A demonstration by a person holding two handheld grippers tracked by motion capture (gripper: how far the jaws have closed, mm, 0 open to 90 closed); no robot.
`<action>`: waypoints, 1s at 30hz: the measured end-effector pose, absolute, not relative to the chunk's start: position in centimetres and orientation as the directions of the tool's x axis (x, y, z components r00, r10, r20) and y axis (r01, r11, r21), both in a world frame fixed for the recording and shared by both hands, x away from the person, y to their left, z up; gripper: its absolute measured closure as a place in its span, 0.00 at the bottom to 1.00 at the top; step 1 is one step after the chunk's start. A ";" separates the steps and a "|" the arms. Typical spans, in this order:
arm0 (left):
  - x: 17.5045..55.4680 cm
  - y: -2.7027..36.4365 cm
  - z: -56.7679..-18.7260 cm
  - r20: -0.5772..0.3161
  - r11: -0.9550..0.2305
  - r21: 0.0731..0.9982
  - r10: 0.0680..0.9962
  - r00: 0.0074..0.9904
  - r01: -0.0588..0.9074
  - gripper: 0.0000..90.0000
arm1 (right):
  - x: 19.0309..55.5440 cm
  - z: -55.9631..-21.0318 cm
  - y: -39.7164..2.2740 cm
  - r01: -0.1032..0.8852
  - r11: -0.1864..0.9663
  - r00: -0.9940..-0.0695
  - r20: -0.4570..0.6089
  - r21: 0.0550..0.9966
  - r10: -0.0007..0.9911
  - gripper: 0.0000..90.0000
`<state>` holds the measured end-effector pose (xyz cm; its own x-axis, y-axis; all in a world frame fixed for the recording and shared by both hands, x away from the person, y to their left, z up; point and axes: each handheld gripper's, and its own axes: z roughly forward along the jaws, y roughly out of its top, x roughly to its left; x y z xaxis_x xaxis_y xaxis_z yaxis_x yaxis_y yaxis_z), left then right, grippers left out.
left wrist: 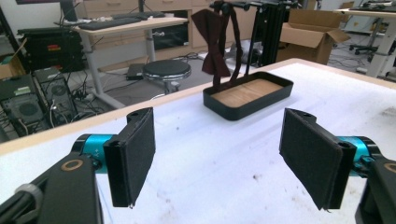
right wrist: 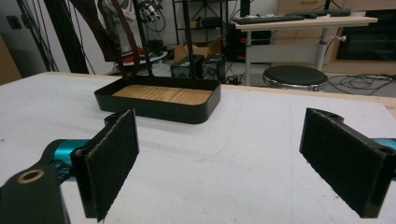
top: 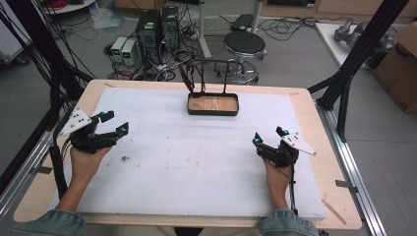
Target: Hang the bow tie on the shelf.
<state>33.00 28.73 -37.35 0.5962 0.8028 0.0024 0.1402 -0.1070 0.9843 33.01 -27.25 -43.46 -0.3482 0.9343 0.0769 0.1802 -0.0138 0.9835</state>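
White sheet: foam-like cover [top: 196, 162] over most of the wooden tabletop [top: 305, 98], a few dark specks on it near my left side.
Tray: black rim, wood-grain floor [top: 213, 104], sits at the far middle of the sheet, well apart from both my hands. Same tray ahead in the left gripper view [left wrist: 250, 95] and the right gripper view [right wrist: 161, 99].
Stand: thin black frame [top: 216, 73] rises from the tray.
Bow tie: dark maroon [left wrist: 212, 42], hangs from the stand's top bar on its strap, knot end dangling just over the tray's edge; whether it touches the tray, cannot tell. High view shows it at the stand's left post [top: 188, 78]; right gripper view catches the strap at top left [right wrist: 109, 37].
Left gripper: [top: 114, 123] at the left edge of the sheet, pointing toward the tray. Fingers [left wrist: 133, 154] released, spread wide, nothing but bare sheet between them.
Right gripper: [top: 268, 136] near the right side of the sheet, also aimed at the tray. Fingers [right wrist: 109, 163] released, wide gap, nothing in it.
Hands: my left hand [top: 88, 160] and right hand [top: 276, 177] grip the bodies from below, denim cuffs at the near edge.
Background: round black stool [top: 244, 43] and PC towers [top: 157, 27] on the floor beyond the tabletop.
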 end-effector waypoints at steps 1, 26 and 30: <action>32.9 28.8 -37.6 0.002 -0.108 0.984 0.805 0.594 0.144 0.30 | 33.0 -43.5 -27.2 0.180 -0.012 -0.348 0.075 0.984 0.935 0.12; 32.2 29.0 -42.4 -0.022 -0.124 0.965 0.840 0.542 0.231 0.30 | 33.0 -43.5 -27.1 0.184 -0.004 -0.351 0.070 0.983 0.934 0.12; 32.2 29.1 -42.3 -0.020 -0.123 0.966 0.843 0.538 0.229 0.30 | 33.0 -43.5 -27.1 0.184 -0.005 -0.352 0.070 0.983 0.934 0.12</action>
